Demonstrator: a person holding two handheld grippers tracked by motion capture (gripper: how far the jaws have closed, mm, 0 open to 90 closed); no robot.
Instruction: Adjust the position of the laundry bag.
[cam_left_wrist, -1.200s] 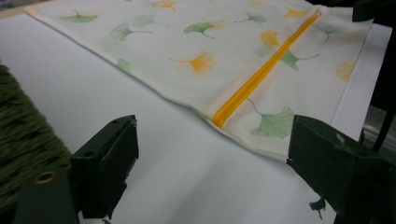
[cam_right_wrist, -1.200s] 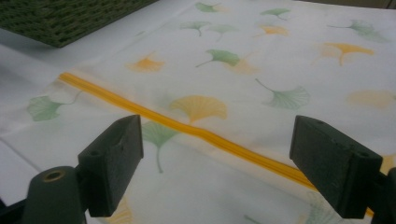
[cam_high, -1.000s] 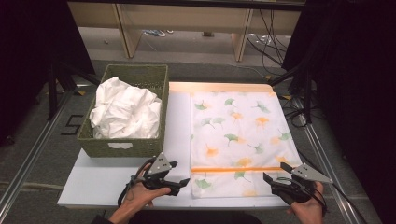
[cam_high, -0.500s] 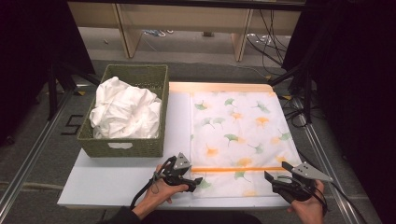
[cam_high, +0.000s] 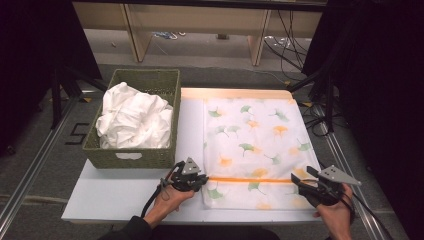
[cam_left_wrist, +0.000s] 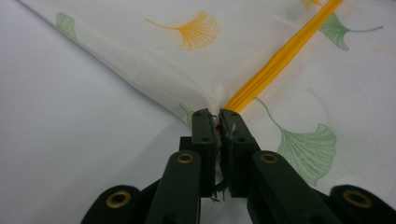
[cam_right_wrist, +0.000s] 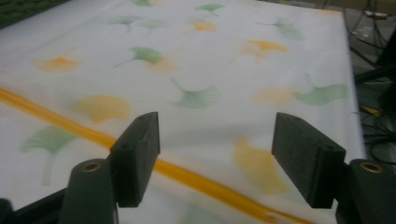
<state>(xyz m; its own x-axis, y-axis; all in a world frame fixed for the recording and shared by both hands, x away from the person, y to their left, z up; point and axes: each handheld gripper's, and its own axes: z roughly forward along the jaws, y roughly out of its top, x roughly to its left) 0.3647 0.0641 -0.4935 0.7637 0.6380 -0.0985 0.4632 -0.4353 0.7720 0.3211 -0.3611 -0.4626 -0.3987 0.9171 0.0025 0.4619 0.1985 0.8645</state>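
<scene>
High view: a white mesh laundry bag w/ green and orange leaf print lies flat on the white table, right of a green wicker basket heaped w/ crumpled white cloth. An orange zipper runs across the bag near the person's edge. The left gripper sits at the bag's left edge, right at the zipper's end; its jaws have just been closing and look pinched there, prob. to anchor that end or catch the pull so the zip can be worked. The right gripper hovers over the bag's right side by the other end of the zipper, jaws apart. Basket is close beside the bag, likely so the cloth can go straight in once it's open. Left gripper view: the left gripper is narrow, jaws nearly together on the bag's edge seam where the zipper starts; fabric puckers up into the tips, so it's gripping cloth; whether the pull tab is in there I can't tell. Right gripper view: the right gripper is wide, nothing between its jaws, though they've just been closing a little; the zipper passes under them on the bag, blurred. Looks lined up to drop on the zip line, not yet touching.
</scene>
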